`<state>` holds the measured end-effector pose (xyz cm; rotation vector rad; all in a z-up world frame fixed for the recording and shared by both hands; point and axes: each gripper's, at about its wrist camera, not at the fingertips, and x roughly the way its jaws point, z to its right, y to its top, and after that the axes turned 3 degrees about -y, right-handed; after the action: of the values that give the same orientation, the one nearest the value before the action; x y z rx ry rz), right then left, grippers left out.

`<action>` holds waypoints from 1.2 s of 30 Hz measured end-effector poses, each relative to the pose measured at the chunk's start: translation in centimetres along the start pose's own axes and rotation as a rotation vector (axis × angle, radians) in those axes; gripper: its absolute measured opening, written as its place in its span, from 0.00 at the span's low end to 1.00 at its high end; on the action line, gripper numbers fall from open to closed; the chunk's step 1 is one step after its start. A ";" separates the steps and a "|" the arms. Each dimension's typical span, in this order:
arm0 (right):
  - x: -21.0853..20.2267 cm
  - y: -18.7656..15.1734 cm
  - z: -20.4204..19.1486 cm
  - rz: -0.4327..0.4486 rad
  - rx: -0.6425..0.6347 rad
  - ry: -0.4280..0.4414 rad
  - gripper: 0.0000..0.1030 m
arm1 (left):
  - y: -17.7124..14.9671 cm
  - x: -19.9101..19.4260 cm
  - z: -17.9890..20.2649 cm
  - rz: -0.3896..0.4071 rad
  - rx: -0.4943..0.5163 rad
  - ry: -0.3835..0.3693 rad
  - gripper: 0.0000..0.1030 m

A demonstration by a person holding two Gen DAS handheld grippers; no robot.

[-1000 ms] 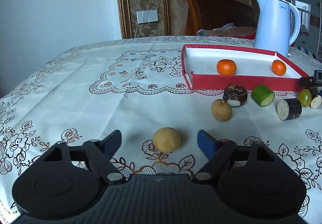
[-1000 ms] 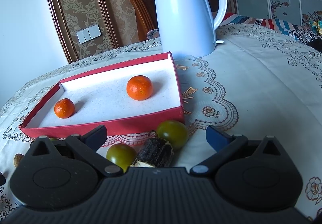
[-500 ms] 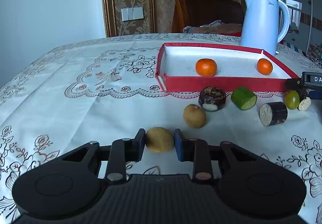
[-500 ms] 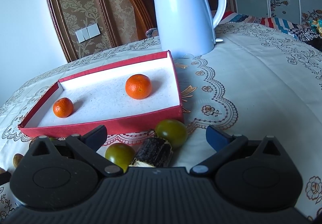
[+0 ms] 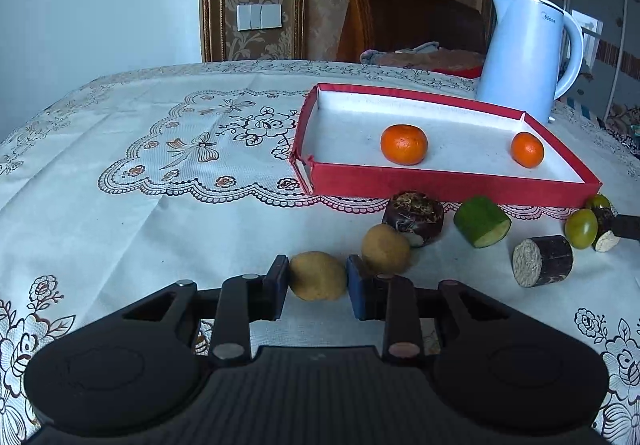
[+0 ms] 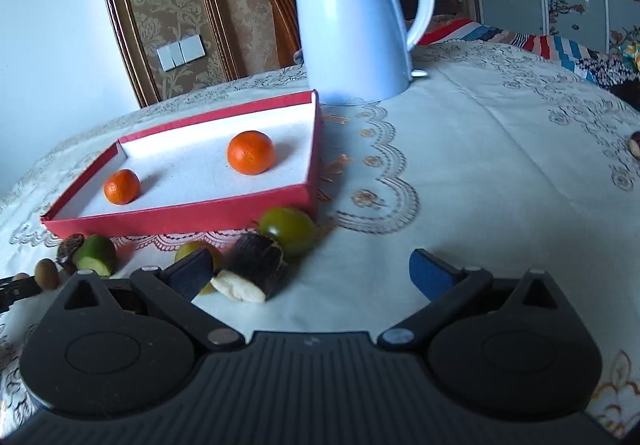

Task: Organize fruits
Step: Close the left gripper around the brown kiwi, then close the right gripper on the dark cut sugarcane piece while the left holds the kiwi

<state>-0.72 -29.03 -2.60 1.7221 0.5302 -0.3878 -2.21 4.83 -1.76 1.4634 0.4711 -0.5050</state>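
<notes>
Gripping the tan round fruit squarely between both pads of the left gripper, jaws drawn in snug against its two sides, down on the patterned tablecloth just short of a second tan fruit. Best done by lifting straight up before travelling, so as not to nudge that neighbour or the dark cut piece behind it. Then carrying over the near wall of the red tray, high enough to clear the rim, and setting down on bare white floor beside the two oranges, not on top of them. Lowering until resting before letting go, since likely to roll. Keeping squeeze firm but light; probably soft-skinned. Meanwhile, holding the right gripper spread wide and empty above the cloth, with the dark-skinned, white-ended chunk and two green fruits close ahead by its left finger. Worth closing only once one item sits centred between the pads, not two at once. Minding the white kettle behind the tray when swinging across.
</notes>
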 end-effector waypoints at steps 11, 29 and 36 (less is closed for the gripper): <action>0.3 -0.2 -1.8 -0.021 -0.118 -0.048 1.00 | 0.0 0.1 0.4 -0.002 0.015 0.006 0.31; 0.6 -0.4 -2.3 -0.002 -0.026 0.058 0.53 | -0.1 0.1 0.4 -0.002 0.014 -0.023 0.40; 0.9 -0.5 -3.1 -0.020 -0.077 0.056 0.54 | 0.0 0.2 0.7 -0.005 0.031 -0.011 0.40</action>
<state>-0.33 -25.83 -2.80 1.6583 0.5960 -0.3302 -2.10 4.14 -1.84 1.4888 0.4597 -0.5264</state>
